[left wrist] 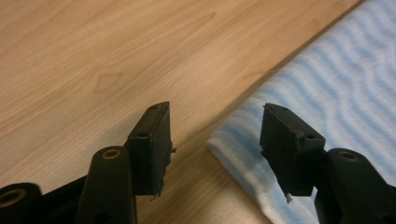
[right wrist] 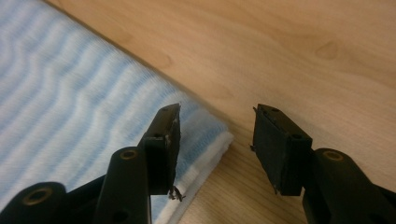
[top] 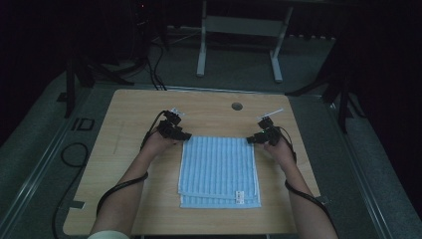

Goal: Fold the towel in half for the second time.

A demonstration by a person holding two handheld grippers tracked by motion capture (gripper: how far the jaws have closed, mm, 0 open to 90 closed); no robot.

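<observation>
Where wood shows, ribbed rectangular towel (top: 219, 169).

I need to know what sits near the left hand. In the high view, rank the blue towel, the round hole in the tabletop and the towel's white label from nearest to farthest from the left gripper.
From the left gripper:
1. Blue towel, its far left corner right beside the jaws.
2. Round hole, farther back on the table and to the right.
3. White label, at the towel's near edge, toward the person.
</observation>
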